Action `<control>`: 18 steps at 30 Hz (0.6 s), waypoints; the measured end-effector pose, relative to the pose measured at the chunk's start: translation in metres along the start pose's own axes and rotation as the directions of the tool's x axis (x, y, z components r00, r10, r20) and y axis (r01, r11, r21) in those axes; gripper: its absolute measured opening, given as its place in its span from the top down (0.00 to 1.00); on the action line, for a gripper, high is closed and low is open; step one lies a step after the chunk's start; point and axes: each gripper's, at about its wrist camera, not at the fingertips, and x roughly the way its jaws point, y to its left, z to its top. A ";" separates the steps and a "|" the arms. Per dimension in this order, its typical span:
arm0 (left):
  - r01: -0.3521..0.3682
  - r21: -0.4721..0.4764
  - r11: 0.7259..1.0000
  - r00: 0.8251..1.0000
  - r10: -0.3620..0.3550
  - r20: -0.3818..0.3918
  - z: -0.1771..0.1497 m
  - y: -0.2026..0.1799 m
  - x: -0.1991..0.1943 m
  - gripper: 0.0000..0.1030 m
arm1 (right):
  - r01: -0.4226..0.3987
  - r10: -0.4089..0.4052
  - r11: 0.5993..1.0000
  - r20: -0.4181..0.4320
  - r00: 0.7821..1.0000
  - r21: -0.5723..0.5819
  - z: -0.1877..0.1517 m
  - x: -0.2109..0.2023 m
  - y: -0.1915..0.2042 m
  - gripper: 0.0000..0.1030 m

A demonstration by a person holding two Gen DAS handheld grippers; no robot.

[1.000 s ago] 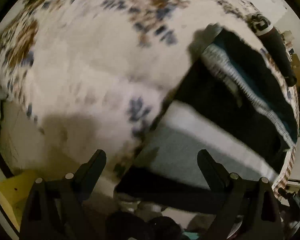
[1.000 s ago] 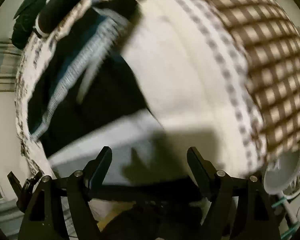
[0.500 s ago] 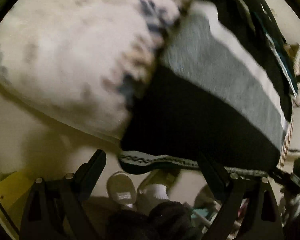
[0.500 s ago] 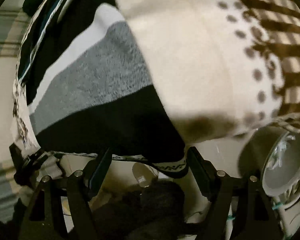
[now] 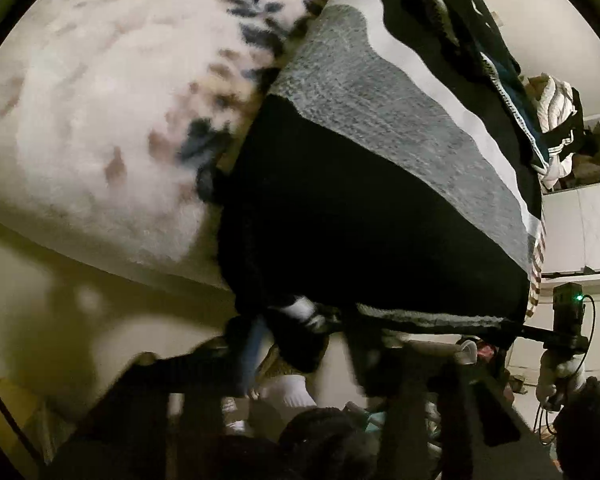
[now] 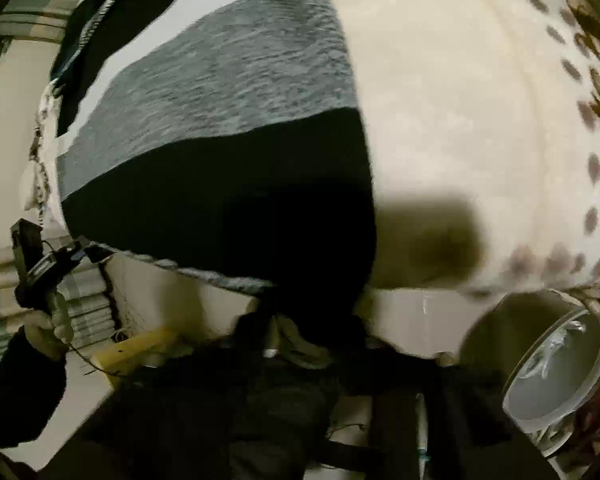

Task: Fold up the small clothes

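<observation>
Black, grey and white striped knit garment point(image 5: 380, 184) lies flat on a pale patterned blanket point(image 5: 100, 92), hem at the near edge, long axis running away toward the far side, stripes crosswise. Left gripper point(image 5: 296, 336) angles steeply down at the near left hem corner, jaws closing with bunched cloth between them. Right gripper point(image 6: 308, 320), likewise pitched down, closes on the near right corner. A clear plastic tub point(image 6: 556, 368) sits low right.

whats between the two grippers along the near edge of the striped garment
Only the garment's own black hem; left wrist view shows it running from the left gripper, jaws closing on one corner, to the right gripper.
</observation>
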 end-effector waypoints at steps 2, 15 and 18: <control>0.012 -0.001 1.000 1.000 -0.012 0.005 -0.004 -0.001 -0.005 0.88 | -0.026 0.026 1.000 0.005 1.000 0.001 -0.004 -0.003 0.007 0.85; 0.065 -0.055 0.996 0.998 -0.064 0.024 -0.018 -0.015 -0.044 0.96 | -0.114 0.113 0.993 0.040 0.993 0.018 -0.010 -0.041 0.028 0.93; 0.119 -0.086 0.989 0.992 -0.116 0.039 -0.013 -0.023 -0.069 0.97 | -0.201 0.196 0.977 0.070 0.978 0.067 -0.014 -0.062 0.029 0.94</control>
